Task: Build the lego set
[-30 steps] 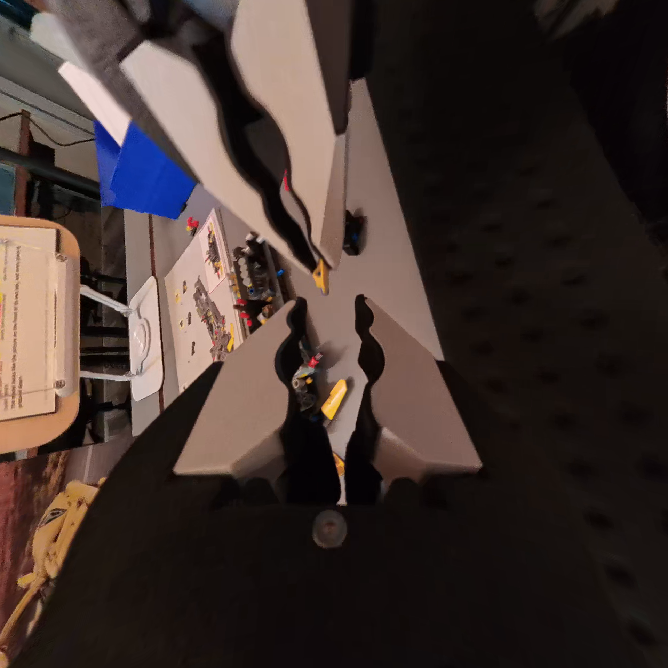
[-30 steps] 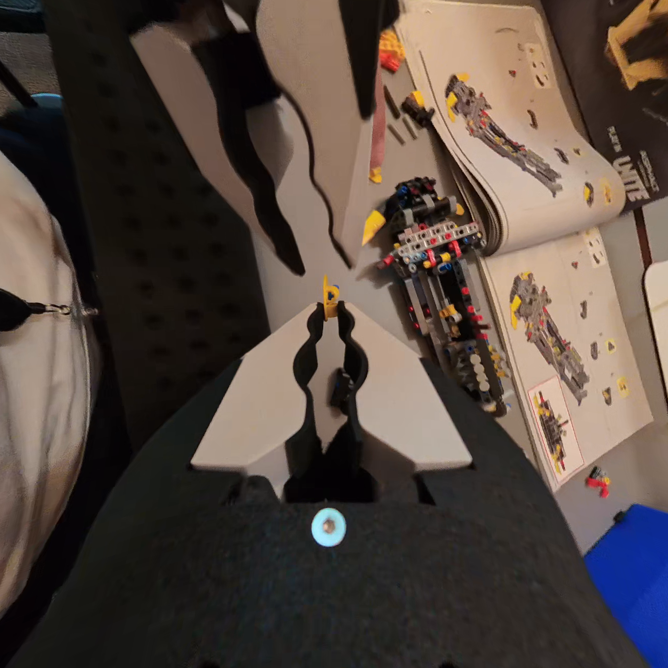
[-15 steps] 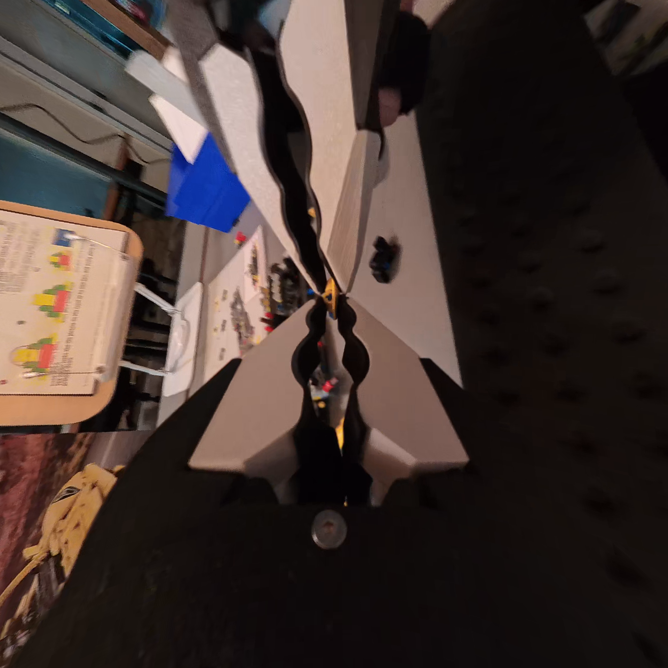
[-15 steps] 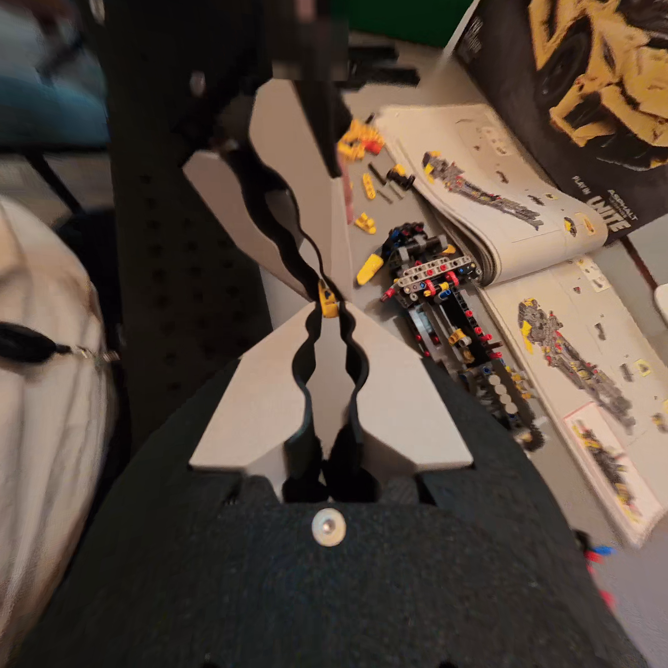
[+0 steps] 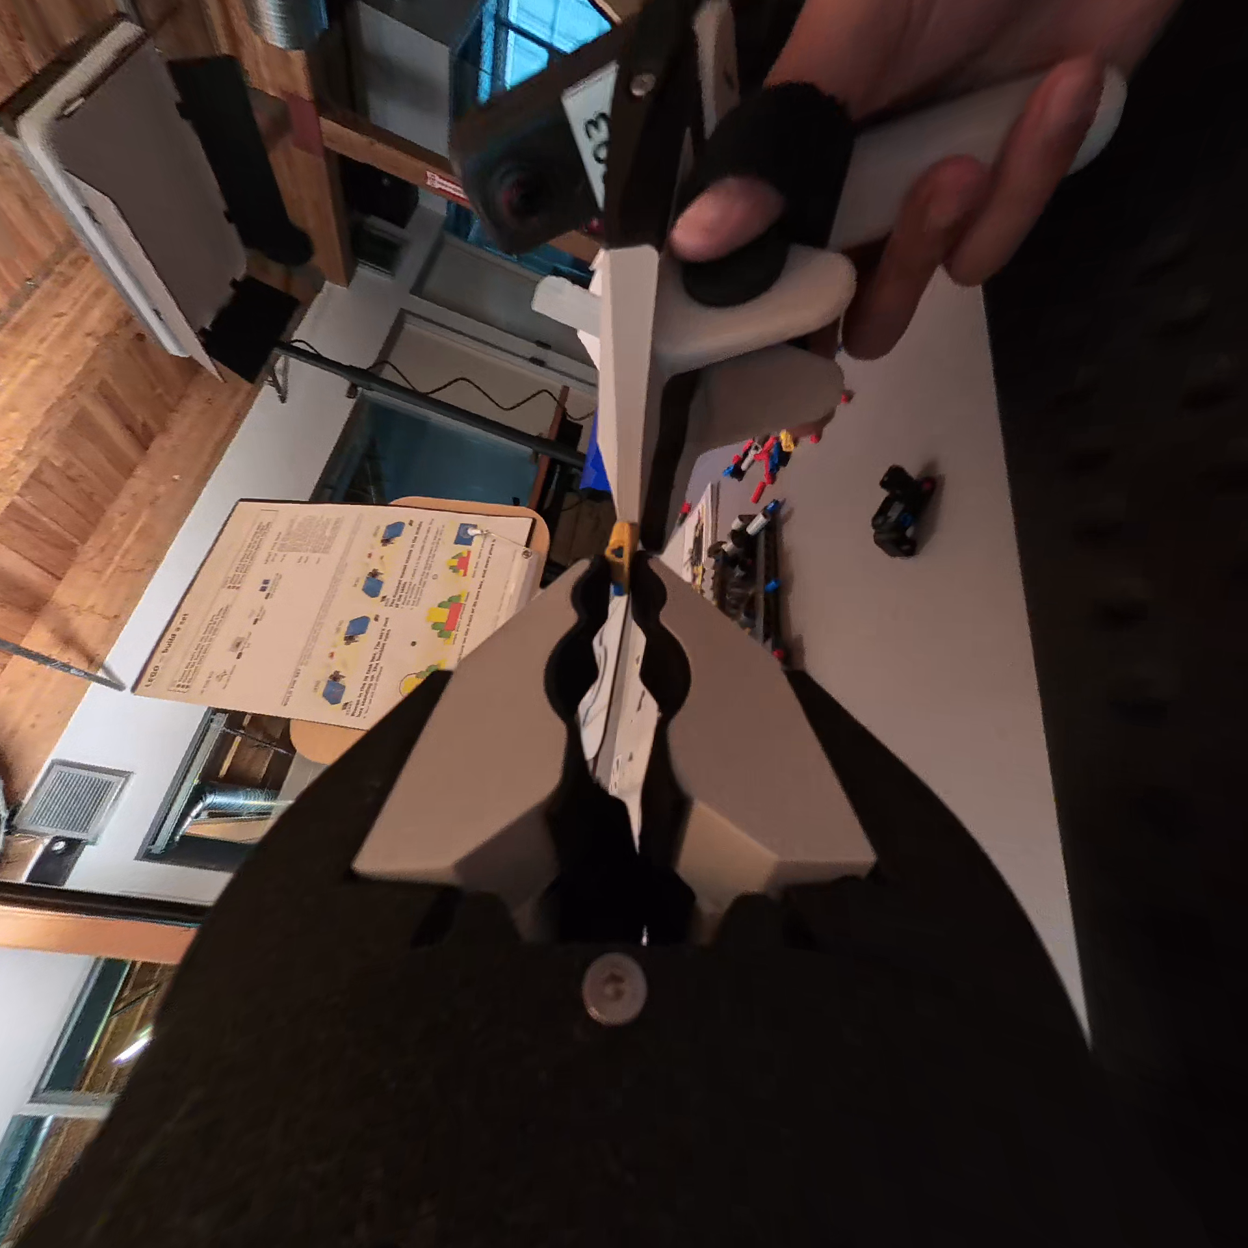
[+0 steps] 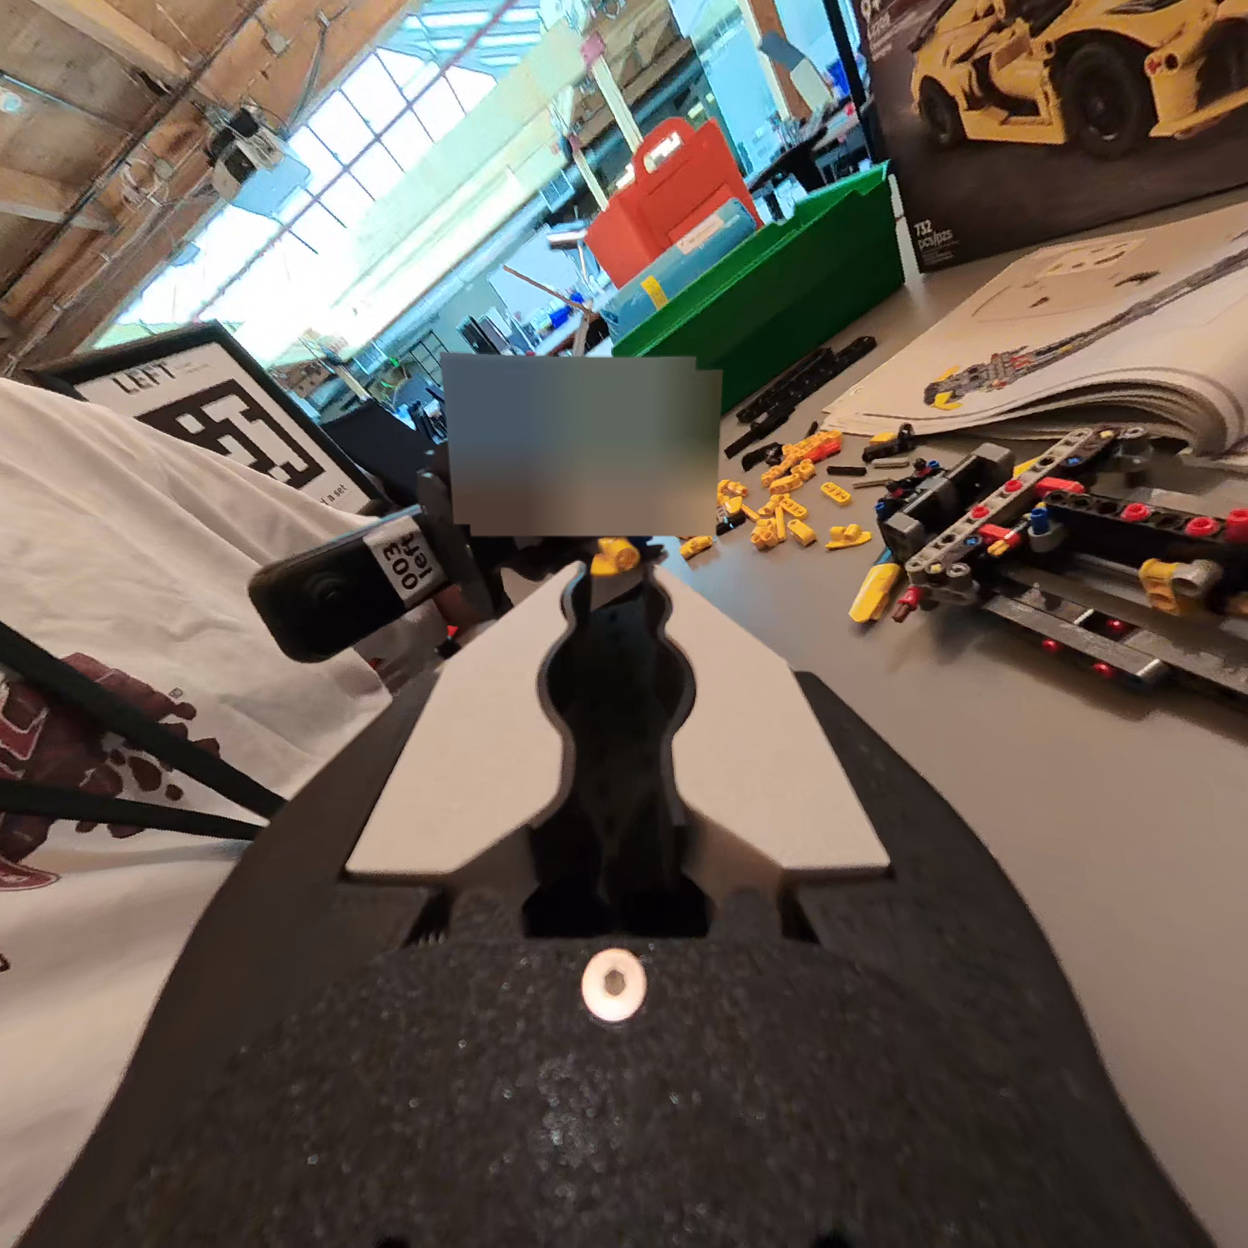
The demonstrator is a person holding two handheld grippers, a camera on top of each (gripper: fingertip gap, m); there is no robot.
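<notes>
Nipped at both ends above the table (image 6: 1013, 776): small yellow piece (image 5: 620, 555), long axis running tip to tip, between nearly closed left hand-held gripper (image 5: 620, 574) and right hand-held gripper (image 6: 616, 570).

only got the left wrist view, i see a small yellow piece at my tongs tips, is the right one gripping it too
observer: Yes. In the right wrist view the yellow piece sits between the tips of the right tongs, which are closed to a narrow gap around it.
operator: ok any spare yellow parts around, cant see them from here
observer: A loose pile of yellow pieces lies on the table, beyond the tongs and left of the half-built chassis.
operator: and the manual
observer: The instruction booklet lies open just behind the chassis, with a green bin farther back.
</notes>
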